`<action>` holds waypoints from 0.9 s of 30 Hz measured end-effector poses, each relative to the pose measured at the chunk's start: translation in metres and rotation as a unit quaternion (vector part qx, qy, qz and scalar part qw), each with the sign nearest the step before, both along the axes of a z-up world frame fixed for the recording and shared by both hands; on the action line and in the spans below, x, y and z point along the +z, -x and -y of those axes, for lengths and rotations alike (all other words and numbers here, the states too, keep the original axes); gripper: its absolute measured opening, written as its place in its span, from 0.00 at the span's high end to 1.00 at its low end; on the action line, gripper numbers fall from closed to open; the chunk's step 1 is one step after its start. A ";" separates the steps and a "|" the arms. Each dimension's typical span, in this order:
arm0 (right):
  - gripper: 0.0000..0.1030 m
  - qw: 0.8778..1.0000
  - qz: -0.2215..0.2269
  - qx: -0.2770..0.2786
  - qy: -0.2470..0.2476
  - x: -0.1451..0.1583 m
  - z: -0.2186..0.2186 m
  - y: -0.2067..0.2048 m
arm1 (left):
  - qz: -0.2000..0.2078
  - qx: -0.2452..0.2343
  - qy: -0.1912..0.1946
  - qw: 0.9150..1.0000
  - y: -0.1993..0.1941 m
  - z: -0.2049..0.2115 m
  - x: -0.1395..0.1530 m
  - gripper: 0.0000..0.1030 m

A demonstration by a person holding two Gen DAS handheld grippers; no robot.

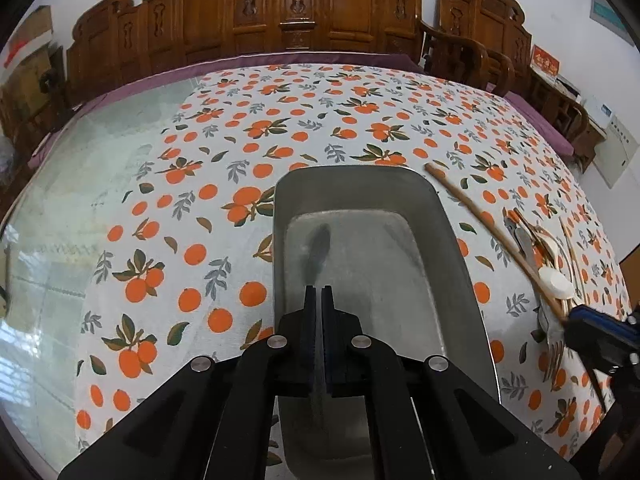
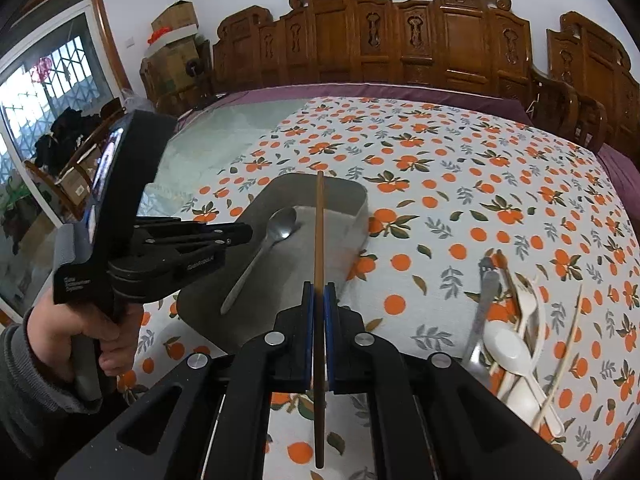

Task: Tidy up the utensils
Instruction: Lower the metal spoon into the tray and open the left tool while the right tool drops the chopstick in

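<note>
Steel tray set at centre of orange-print tablecloth as collection bin. 1 metal spoon seen in tray from right wrist view; in left wrist view blurred streak runs between fingers, so grip versus release cannot be told. Left gripper jaws narrow, over tray. Right gripper clamped on wooden chopstick, tip aimed 12 o'clock over tray, likely for drop-in. Remaining utensil pile left at 3 o'clock, outside tray.
</note>
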State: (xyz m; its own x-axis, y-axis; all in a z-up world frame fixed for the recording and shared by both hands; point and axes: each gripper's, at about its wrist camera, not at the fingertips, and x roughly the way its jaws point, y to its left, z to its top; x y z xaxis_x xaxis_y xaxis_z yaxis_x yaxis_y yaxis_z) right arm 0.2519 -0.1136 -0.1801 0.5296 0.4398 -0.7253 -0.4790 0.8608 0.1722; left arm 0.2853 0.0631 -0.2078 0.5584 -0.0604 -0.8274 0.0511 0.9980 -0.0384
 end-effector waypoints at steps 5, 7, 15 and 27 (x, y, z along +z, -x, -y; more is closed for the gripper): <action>0.94 1.000 -0.013 -0.003 -0.010 -0.005 -0.012 -0.008 | 0.013 0.003 0.006 1.000 0.006 -0.010 0.011 0.99; 0.94 1.000 -0.023 -0.006 -0.019 -0.007 -0.017 -0.013 | 0.020 0.003 0.006 1.000 0.009 -0.014 0.016 0.99; 0.94 0.997 -0.067 -0.017 -0.038 -0.025 -0.045 -0.036 | 0.045 0.011 0.019 0.999 0.021 -0.039 0.036 0.98; 0.91 0.991 -0.116 -0.037 -0.062 -0.049 -0.067 -0.065 | 0.044 0.024 0.032 0.998 0.024 -0.056 0.038 0.98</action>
